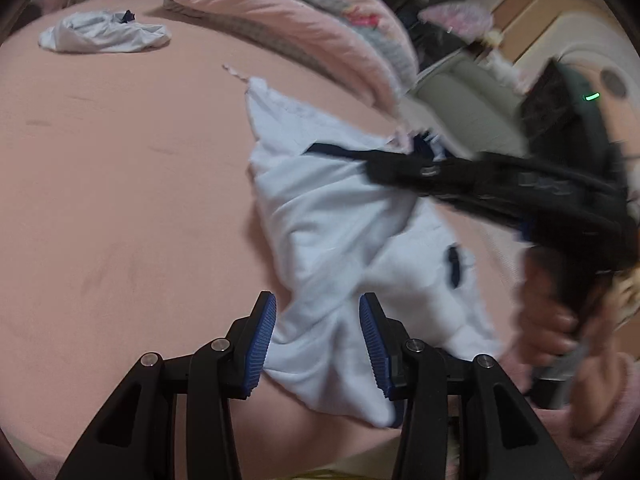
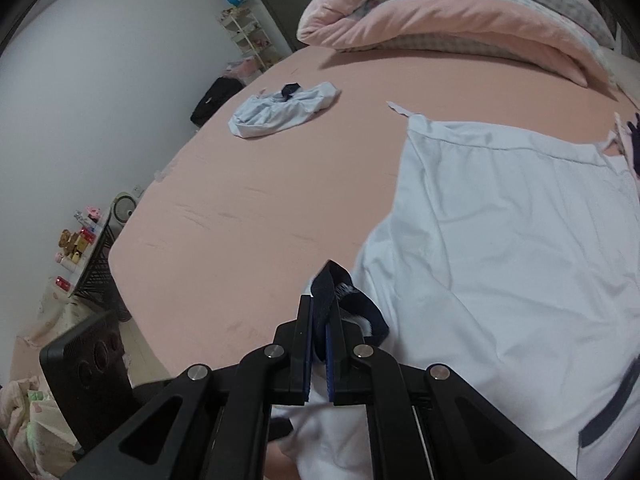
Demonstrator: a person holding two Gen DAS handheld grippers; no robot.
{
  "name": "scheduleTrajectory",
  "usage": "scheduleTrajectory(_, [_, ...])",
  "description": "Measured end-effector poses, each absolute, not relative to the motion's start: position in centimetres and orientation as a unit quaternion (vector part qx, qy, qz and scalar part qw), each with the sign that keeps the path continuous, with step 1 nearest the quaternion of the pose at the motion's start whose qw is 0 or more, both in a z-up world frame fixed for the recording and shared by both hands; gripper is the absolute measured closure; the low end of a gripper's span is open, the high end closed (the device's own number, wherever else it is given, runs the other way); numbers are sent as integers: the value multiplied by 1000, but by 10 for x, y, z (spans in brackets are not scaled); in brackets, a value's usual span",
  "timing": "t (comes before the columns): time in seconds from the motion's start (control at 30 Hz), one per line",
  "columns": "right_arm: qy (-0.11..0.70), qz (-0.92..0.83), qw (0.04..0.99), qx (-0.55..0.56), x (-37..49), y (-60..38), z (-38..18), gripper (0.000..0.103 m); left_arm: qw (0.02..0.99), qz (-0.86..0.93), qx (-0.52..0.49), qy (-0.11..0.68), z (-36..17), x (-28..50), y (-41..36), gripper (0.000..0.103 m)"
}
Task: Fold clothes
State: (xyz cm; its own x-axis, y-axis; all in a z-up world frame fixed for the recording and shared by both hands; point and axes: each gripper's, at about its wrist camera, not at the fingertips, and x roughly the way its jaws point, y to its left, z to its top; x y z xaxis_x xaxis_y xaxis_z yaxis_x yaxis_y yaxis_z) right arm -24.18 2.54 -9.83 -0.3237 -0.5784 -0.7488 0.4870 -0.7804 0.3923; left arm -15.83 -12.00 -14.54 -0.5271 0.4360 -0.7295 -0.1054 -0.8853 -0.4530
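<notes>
blue-padded left gripper [image 1: 318, 344] has white shirt [image 1: 332, 240] bunched btwn its jaws, pads not pressing, so released. right gripper [image 2: 319, 354] clenched on shirt's navy collar [image 2: 326, 288]; rest of shirt spreads ahead + right of it on pink bed [image 2: 248, 216]. crumpled shirt [image 2: 280, 110] lies far ahead.

The black right gripper [image 1: 404, 172] and the hand [image 1: 556, 320] holding it are smeared by motion blur in the left wrist view. The pale blue shirt with navy trim [image 2: 500, 248] runs past the right and lower edges of the right wrist view. Small colourful items on the dark side table [image 2: 76, 248] are too small to identify
</notes>
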Motion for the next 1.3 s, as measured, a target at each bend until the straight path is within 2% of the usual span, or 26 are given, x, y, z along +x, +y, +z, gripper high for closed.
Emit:
scheduleTrajectory(0.03, [-47, -814, 327, 478, -240, 29, -98, 99, 146, 852, -473, -173, -151, -161, -117, 84])
scheduleTrajectory(0.07, [-48, -816, 324, 476, -238, 33, -97, 99, 134, 848, -484, -171, -158, -163, -115, 93])
scheduleTrajectory(0.1, [-49, -819, 321, 473, -236, 37, -96, 99, 122, 843, -496, -169, -164, -166, -113, 94])
scheduleTrajectory(0.3, [-22, -838, 265, 477, -228, 54, -110, 100, 76, 867, -474, -138, -149, -150, -111, 95])
scheduleTrajectory(0.47, [17, -824, 230, 518, -232, 61, -166, 100, 68, 850, -503, -141, -158, -144, -114, 95])
scheduleTrajectory(0.53, [9, -811, 232, 537, -236, 63, -188, 99, 62, 847, -511, -131, -159, -141, -116, 94])
scheduleTrajectory(0.63, [-7, -814, 249, 525, -241, 62, -183, 99, 99, 831, -522, -161, -153, -138, -125, 94])
scheduleTrajectory(0.7, [20, -814, 255, 522, -246, 51, -181, 98, 132, 822, -520, -189, -145, -135, -133, 94])
scheduleTrajectory(0.8, [67, -816, 255, 515, -252, 36, -186, 98, 136, 845, -465, -226, -118, -131, -156, 93])
scheduleTrajectory(0.93, [33, -814, 263, 517, -259, 42, -181, 97, 108, 856, -462, -206, -115, -156, -164, 93])
scheduleTrajectory(1.07, [-49, -809, 278, 516, -255, 63, -166, 97, 146, 833, -504, -173, -141, -173, -133, 94])
scheduleTrajectory(1.2, [-44, -828, 266, 492, -239, 69, -148, 96, 157, 838, -510, -117, -147, -168, -106, 94])
scheduleTrajectory(1.3, [-40, -842, 264, 469, -219, 71, -139, 96, 158, 827, -529, -106, -157, -163, -104, 94])
